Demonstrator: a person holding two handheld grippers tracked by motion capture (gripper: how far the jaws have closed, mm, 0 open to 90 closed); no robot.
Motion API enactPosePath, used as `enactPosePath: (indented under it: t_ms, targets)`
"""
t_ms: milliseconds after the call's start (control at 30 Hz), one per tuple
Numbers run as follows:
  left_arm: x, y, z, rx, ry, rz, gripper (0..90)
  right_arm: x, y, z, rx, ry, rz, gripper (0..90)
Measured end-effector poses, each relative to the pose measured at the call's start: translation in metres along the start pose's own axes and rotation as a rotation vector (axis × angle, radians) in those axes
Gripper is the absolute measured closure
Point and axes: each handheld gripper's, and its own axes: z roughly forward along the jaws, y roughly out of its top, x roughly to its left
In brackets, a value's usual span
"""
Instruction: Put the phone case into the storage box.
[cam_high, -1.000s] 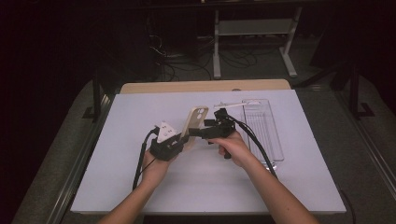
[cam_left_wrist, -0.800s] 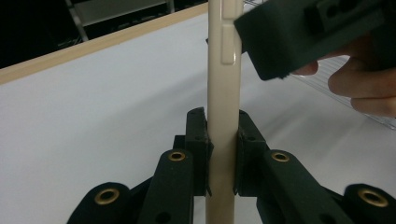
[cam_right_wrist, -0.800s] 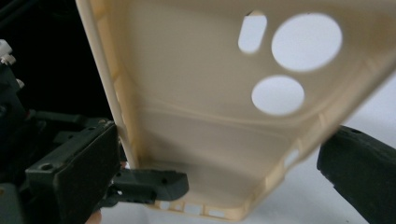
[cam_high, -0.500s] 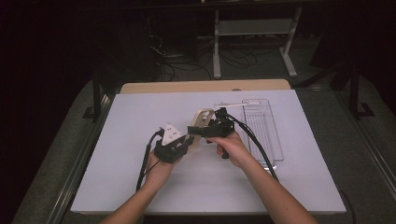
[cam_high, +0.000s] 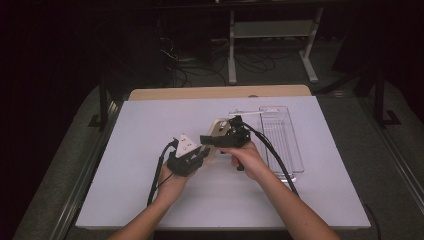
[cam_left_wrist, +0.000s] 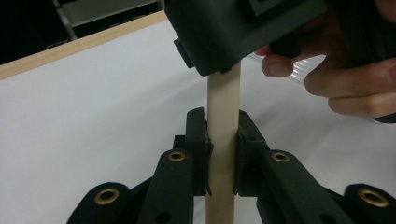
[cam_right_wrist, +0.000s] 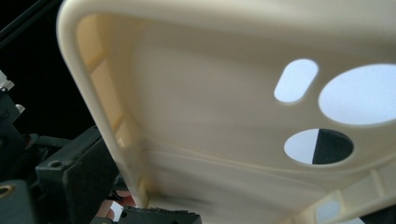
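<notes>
The left gripper is pinching the near edge of a cream phone case above the white table. The right gripper is gripping the case's far part, though I cannot tell how its jaws are standing. Beyond the case, to its right, a clear plastic tray is lying.

The cream phone case is a thin, soft-looking shell with rounded corners and a raised rim. Its back carries cut-outs near one end: a large round hole, a smaller round hole and a short oval slot. It is off the table, near the middle, tilted with one end higher and farther, just left of the clear tray. In the left gripper view it shows edge-on as a narrow upright strip, and in the right gripper view its hollow inner side faces the camera.
</notes>
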Motion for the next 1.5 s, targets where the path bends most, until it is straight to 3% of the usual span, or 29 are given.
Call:
enactPosePath:
  t_ms: [367, 400, 500, 567, 667, 700, 867, 1100, 1133, 1233, 1367, 1500]
  targets:
    - [0.001, 0.0, -0.001, 0.005, 0.0, -0.001, 78.3, 0.0, 0.001, -0.003, -0.025, 0.0, 0.0, 9.4]
    - [0.001, 0.0, 0.0, -0.007, -0.004, -0.005, 76.3, 0.0, 0.001, -0.003, -0.025, 0.0, 0.001, 9.5]
    - [0.003, 0.001, 0.0, -0.001, -0.01, -0.021, 55.2, 0.0, 0.001, -0.004, -0.027, -0.009, -0.001, 9.5]
    - [0.006, 0.002, -0.001, 0.013, -0.022, -0.006, 45.5, -0.001, 0.001, -0.004, -0.028, -0.014, -0.006, 9.6]
    - [0.011, 0.002, -0.003, 0.024, -0.049, -0.001, 36.8, -0.001, 0.002, -0.005, -0.029, -0.02, -0.004, 9.6]
    - [0.011, 0.002, -0.004, 0.039, -0.066, -0.023, 34.0, -0.001, 0.002, -0.006, -0.028, -0.023, -0.003, 9.6]
    - [0.022, -0.001, -0.011, 0.088, -0.133, -0.005, 17.0, -0.002, 0.003, -0.008, -0.036, -0.037, -0.01, 9.7]
    - [0.038, -0.011, -0.027, 0.105, -0.182, 0.019, 5.3, -0.004, 0.006, -0.013, -0.036, -0.067, -0.016, 9.8]
    - [0.039, -0.013, -0.029, 0.095, -0.186, 0.012, 3.6, -0.003, 0.006, -0.014, -0.033, -0.068, 0.002, 9.8]
    - [0.043, -0.022, -0.034, 0.098, -0.215, 0.025, 1.5, -0.005, 0.007, -0.015, -0.042, -0.074, -0.014, 9.8]
    - [0.05, -0.035, -0.042, 0.107, -0.221, 0.074, 0.0, -0.005, 0.007, -0.016, -0.038, -0.081, -0.024, 9.8]
    - [0.056, -0.048, -0.051, 0.094, -0.225, 0.049, 0.0, -0.004, 0.007, -0.015, -0.032, -0.086, -0.027, 9.8]
